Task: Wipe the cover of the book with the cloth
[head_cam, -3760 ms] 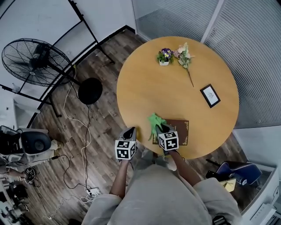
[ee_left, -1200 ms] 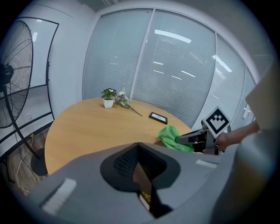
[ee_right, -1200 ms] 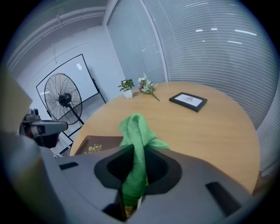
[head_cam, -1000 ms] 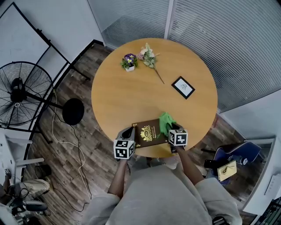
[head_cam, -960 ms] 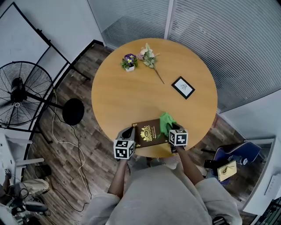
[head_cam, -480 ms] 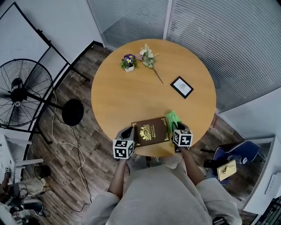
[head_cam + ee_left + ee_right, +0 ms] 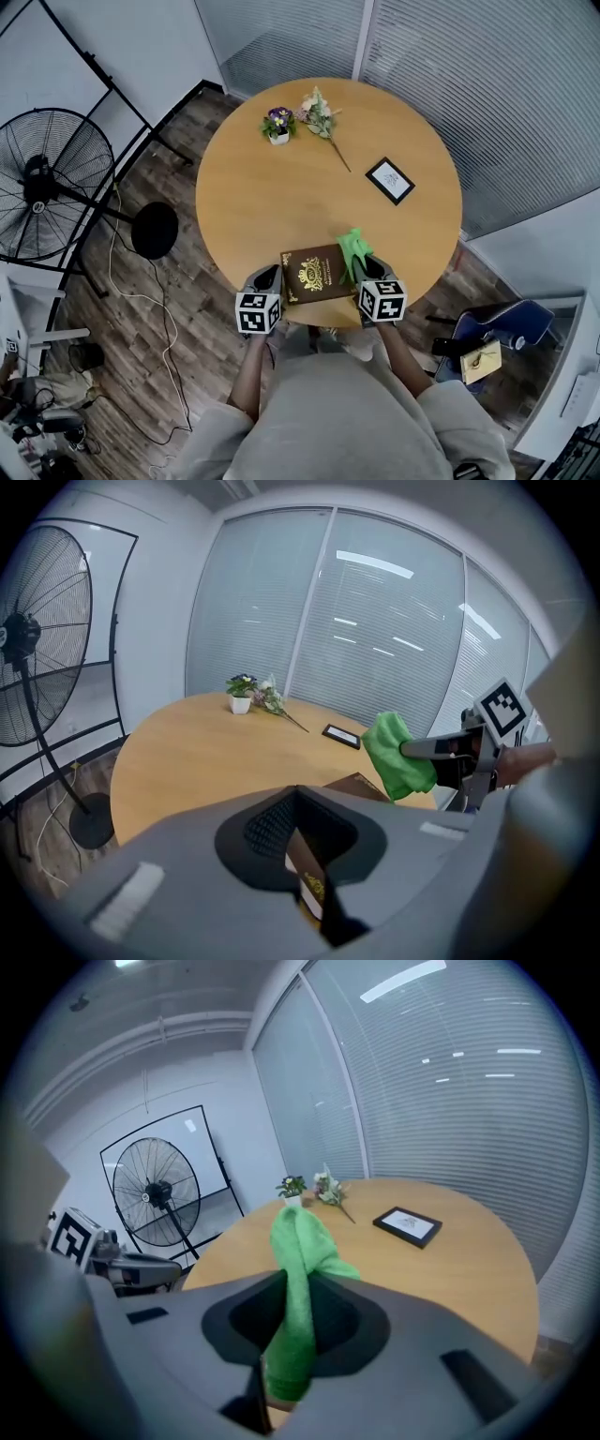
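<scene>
Gripping the book [image 7: 310, 891] by its near left edge, the left gripper [image 7: 307, 878] has its fingers drawn narrow onto the brown cover and the white page block. The right gripper [image 7: 281, 1358] has its fingers closed on a green cloth [image 7: 300, 1241], which stands up out of them in a bunched fold. From the head view, the left gripper [image 7: 270, 277] sits at the left edge of the book [image 7: 317, 274] and the right gripper [image 7: 362, 268] at its right edge. The cloth [image 7: 352, 247] lies over the book's far right corner; contact with the cover cannot be confirmed. The book lies flat, gold emblem up, at the near edge of the round wooden worktop [image 7: 272, 202]. Further out on the worktop are a small framed picture [image 7: 390, 180], well apart from the book, and at the far edge a potted flower [image 7: 278, 124] just beside a loose flower sprig [image 7: 321, 116]. A standing fan [image 7: 42, 183] is on the floor to the left.
</scene>
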A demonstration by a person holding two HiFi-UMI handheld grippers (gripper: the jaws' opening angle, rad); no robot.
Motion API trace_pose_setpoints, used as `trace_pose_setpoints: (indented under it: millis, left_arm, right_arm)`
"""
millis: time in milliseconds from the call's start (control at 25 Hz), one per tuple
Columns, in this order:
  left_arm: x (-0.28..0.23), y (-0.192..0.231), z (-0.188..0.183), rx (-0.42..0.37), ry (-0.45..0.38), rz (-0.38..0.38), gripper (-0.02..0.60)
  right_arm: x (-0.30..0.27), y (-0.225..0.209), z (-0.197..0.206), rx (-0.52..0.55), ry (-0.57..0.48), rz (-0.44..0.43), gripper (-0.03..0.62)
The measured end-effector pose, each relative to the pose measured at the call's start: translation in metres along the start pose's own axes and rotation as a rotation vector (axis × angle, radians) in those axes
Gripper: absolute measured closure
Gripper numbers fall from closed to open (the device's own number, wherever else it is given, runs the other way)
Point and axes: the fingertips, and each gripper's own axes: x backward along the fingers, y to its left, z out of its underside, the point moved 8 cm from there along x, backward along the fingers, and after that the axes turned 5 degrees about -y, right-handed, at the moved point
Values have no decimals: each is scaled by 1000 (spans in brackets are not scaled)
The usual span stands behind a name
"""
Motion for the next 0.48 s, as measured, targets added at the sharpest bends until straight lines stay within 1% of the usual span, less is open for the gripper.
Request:
trace_pose_setpoints:
  millis: [240,480]
  left_arm:
    - [11,5,6,20,-10,-30,574]
    - [28,17,12,44,-19,-77,574]
  right_arm:
    - [-9,36,-3,22,-3,-92,522]
    - [-21,68,0,60,24,-180,522]
